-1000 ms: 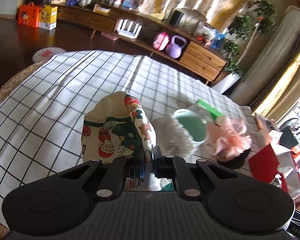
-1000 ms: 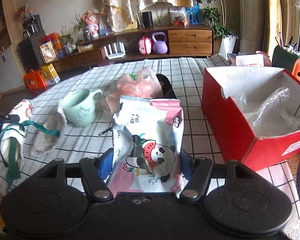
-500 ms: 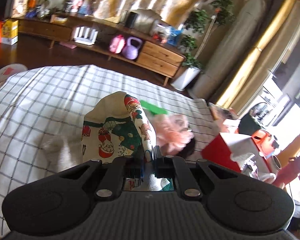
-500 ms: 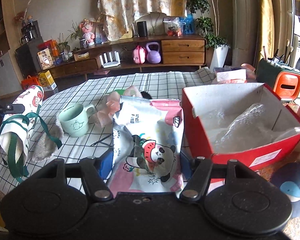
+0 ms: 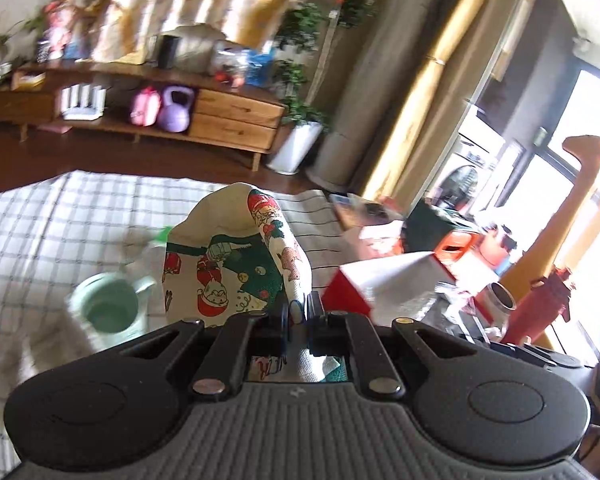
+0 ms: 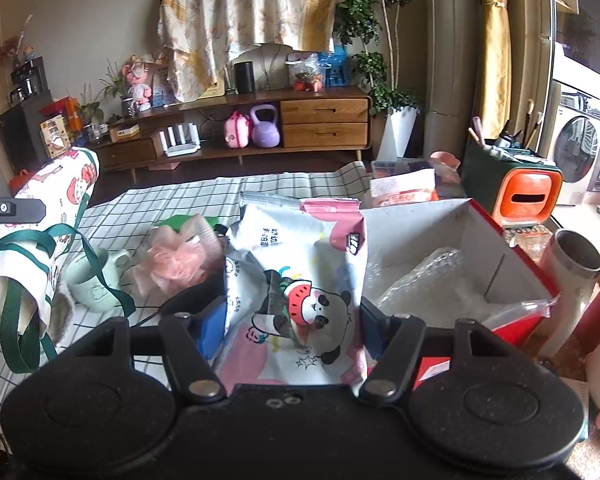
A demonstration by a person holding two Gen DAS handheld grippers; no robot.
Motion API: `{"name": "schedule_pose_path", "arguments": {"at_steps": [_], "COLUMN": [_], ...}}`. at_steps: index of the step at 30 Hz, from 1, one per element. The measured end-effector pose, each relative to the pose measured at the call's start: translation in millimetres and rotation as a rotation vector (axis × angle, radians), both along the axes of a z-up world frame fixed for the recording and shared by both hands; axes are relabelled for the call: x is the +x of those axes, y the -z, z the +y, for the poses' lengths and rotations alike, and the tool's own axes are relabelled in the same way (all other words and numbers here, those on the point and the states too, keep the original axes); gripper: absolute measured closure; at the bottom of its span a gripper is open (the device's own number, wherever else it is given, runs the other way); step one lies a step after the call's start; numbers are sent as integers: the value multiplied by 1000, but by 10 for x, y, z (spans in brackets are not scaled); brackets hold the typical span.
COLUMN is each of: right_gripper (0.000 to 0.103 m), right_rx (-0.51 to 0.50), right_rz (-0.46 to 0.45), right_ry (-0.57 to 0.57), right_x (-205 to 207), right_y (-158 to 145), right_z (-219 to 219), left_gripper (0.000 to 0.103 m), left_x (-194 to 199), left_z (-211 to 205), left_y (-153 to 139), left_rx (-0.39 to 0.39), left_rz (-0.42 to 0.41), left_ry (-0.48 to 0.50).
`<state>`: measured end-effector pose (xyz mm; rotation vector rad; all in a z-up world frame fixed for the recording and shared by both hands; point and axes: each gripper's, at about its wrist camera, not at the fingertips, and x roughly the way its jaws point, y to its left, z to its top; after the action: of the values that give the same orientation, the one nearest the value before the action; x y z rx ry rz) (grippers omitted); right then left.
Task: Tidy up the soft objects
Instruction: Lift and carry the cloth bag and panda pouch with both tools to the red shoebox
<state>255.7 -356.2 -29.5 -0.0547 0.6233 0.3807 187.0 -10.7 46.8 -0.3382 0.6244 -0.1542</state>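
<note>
At the left edge of the checked-cloth table (image 6: 260, 188), the left gripper (image 5: 296, 312) held its jaws almost together, pinching a fold of the cream cloth tote bag printed with red and green Christmas figures (image 5: 236, 264). The bag hung clear above the table in the right wrist view, its dark green webbing straps (image 6: 24, 280) dangling in loops. It looked light and limp, so a pinch on a fold should carry it, though the loose straps could snag the pale green ceramic mug (image 6: 92, 284) beneath them. Just right of the mug lay a peach mesh bath pouf (image 6: 176, 258), springy and almost weightless by the look of it.

The right gripper (image 6: 292, 320) was spread wide, clamping the flanks of a white-and-pink plastic pouch with a panda cartoon (image 6: 296, 276), held near the open red cardboard box with clear plastic wrap inside (image 6: 452, 240) at the table's right edge. The film looked slick and crushable; gripping across its width seemed wise.

The left wrist view was motion-blurred. The pouch hid the box's near-left corner, and its contents could not be told.
</note>
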Motion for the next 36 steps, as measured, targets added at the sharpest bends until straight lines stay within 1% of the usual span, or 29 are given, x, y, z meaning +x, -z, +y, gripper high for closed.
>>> {"name": "schedule_pose_path", "arguments": {"at_steps": [5, 10, 15, 18, 21, 24, 30, 33, 36], "right_gripper": [38, 38, 38, 38, 38, 38, 38, 38, 38], "right_rx": [-20, -19, -21, -15, -15, -17, -31, -36, -47], "right_rz": [0, 10, 21, 29, 29, 36, 44, 50, 55], "right_ry": [41, 93, 148, 173, 199, 222, 250, 258, 253], "right_x": [187, 368, 532, 631, 714, 821, 1035, 1151, 1244], "right_y": [14, 69, 119, 154, 182, 208, 271, 312, 373], "right_z": [-156, -388, -636, -776, -902, -1008, -1161, -1178, -1171], "left_gripper": [94, 94, 94, 94, 94, 94, 94, 94, 94], "left_x": [236, 491, 711, 828, 965, 1082, 1340, 1471, 1609], "left_z": [-438, -866, -1238, -1431, -1576, -1736, -2006, -2082, -2088], "left_y": [-82, -163, -239, -241, -205, -160, -9, 83, 158], "left_rx": [30, 56, 69, 62, 14, -1, -62, -97, -155], "left_rz": [-22, -44, -85, -96, -95, -99, -80, -78, -78], "left_ry": [88, 159, 231, 264, 295, 320, 370, 393, 408]}}
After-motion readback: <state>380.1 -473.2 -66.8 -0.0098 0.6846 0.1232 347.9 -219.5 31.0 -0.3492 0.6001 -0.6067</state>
